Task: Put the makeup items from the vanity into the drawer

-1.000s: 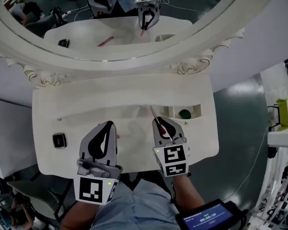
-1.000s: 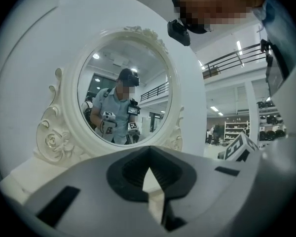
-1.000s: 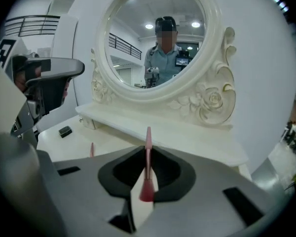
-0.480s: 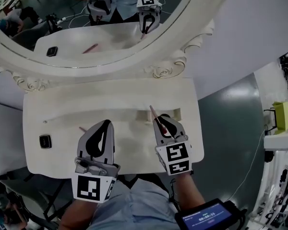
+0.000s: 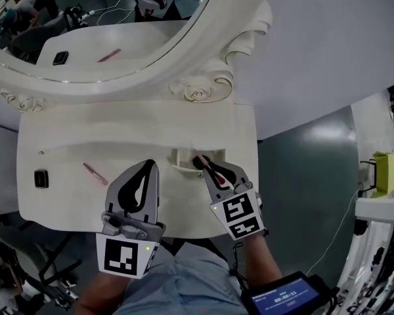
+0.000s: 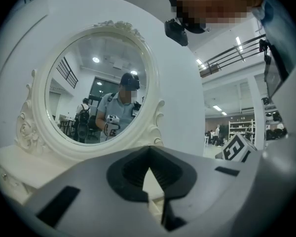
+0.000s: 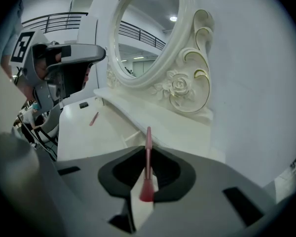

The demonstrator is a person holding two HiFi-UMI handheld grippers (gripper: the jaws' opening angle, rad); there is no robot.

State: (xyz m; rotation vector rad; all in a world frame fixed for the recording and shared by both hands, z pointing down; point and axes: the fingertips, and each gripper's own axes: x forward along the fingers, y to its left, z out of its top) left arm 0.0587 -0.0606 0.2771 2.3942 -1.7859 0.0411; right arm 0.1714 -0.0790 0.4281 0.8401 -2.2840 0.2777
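On the white vanity (image 5: 65, 143) lie a pink makeup pencil (image 5: 94, 174) and a small black compact (image 5: 41, 178), both at the left. My right gripper (image 5: 204, 164) is shut on a slim pink brush (image 5: 199, 159), whose tip hangs over the small open drawer (image 5: 181, 160) in the vanity's front. In the right gripper view the pink brush (image 7: 148, 135) stands up out of the right gripper (image 7: 146, 154). My left gripper (image 5: 150, 170) hovers just left of the drawer. In its own view the left gripper (image 6: 148, 152) has its jaws together, with nothing between them.
A big oval mirror (image 5: 85, 18) in a carved white frame stands at the vanity's back. Grey floor (image 5: 302, 156) lies right of the vanity. The right gripper view shows the pencil (image 7: 93, 118) and the compact (image 7: 84, 104) far off at the left.
The right gripper has carried the pink brush forward to the open drawer's mouth. The view has swung right, so the vanity sits further left. The left gripper has hardly moved.
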